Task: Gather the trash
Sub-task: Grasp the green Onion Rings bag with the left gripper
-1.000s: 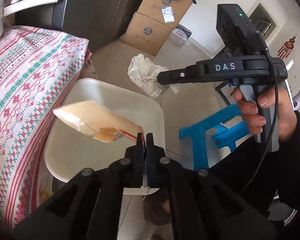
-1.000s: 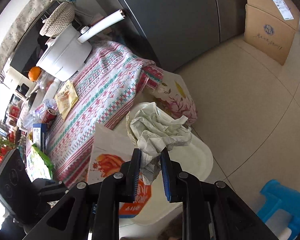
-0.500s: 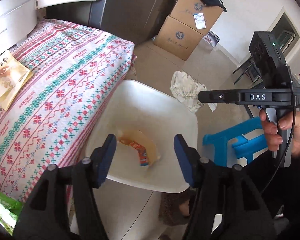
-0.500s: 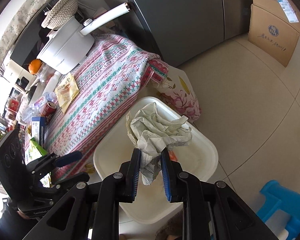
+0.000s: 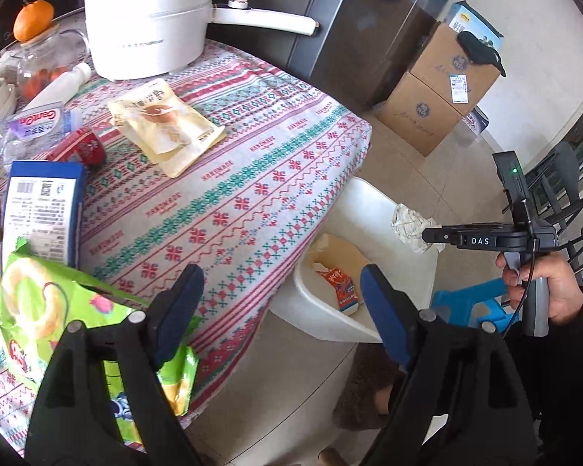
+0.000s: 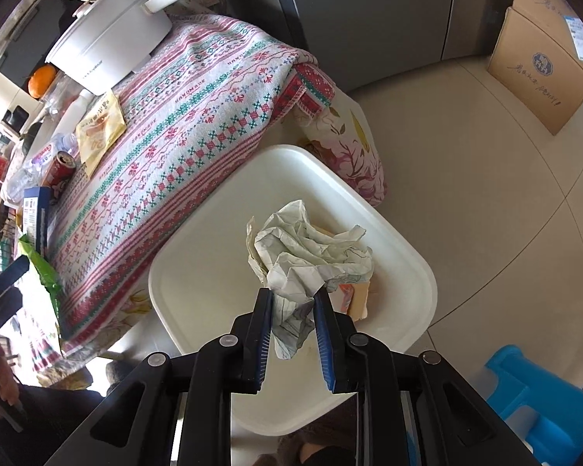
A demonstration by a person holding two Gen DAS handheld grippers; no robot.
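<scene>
A: Start with the left wrist view. What is the left claw (image 5: 280, 303) doing?

B: Its jaws have just been opening and now stand wide, with nothing between them. It hangs over the edge of the counter (image 5: 252, 178), beside the white bin (image 5: 400, 240) on the floor. A tan packet (image 5: 338, 268) with a red label lies inside the bin, so that piece looks done.

A: And what is left on the counter?

B: Plenty, I judge. A green snack bag (image 5: 58, 310) lies nearest the claw, then a blue carton (image 5: 42, 209), a beige pouch (image 5: 167, 124), a red can (image 5: 85, 147) and a plastic bottle (image 5: 35, 124). The white pot (image 5: 147, 27) and the orange (image 5: 33, 19) are probably not trash.

A: Can you see the other hand there?

B: Yes, the right claw (image 5: 427, 235) reaches over the bin's far side with crumpled paper (image 5: 408, 221) at its tip.

A: Now the right wrist view.

B: The right claw (image 6: 293, 306) points down into the white bin (image 6: 198, 272). Its jaws have just been opening a little, yet the pads still press the crumpled paper (image 6: 307, 256) between them, directly above the tan packet (image 6: 357, 299).

A: So how far along?

B: Early, I think: one piece binned, a second about to drop, most of the litter still waiting.
</scene>
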